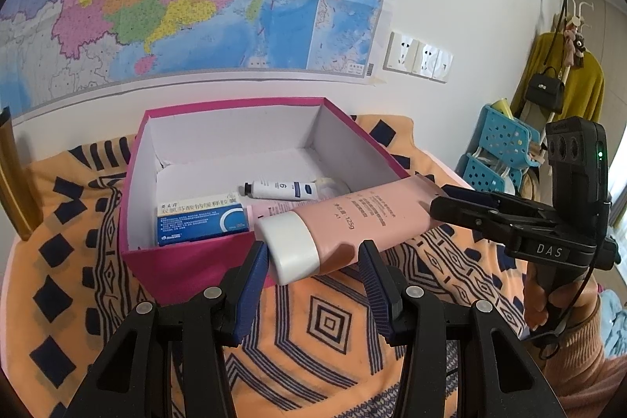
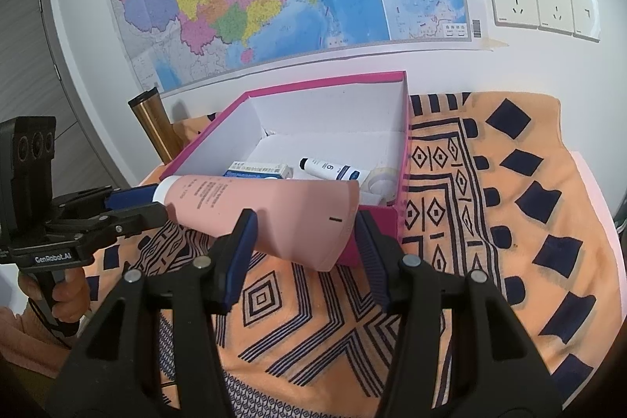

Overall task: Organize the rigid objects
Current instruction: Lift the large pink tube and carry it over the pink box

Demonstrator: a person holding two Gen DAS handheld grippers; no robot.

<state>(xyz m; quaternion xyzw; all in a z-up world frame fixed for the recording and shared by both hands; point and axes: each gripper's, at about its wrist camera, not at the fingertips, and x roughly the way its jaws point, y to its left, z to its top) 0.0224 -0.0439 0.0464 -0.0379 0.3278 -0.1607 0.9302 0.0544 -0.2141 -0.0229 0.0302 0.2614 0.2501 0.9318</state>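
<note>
A pink tube with a white cap (image 1: 345, 226) is held level above the near edge of an open magenta box (image 1: 188, 261). My left gripper (image 1: 313, 273) closes on its white cap end. My right gripper (image 2: 303, 241) closes on its flat crimped end (image 2: 313, 218). Each gripper shows in the other view, the right one (image 1: 443, 200) and the left one (image 2: 156, 202). Inside the box lie a blue and white medicine carton (image 1: 202, 218), a small white tube with a black cap (image 1: 280, 189) and a tape roll (image 2: 378, 183).
The box (image 2: 401, 143) stands on an orange patterned cloth (image 2: 490, 222) against a white wall with a map. A brass-coloured bottle (image 2: 154, 128) stands behind the box's left corner. A blue stool (image 1: 499, 151) and hanging clothes are at the far right.
</note>
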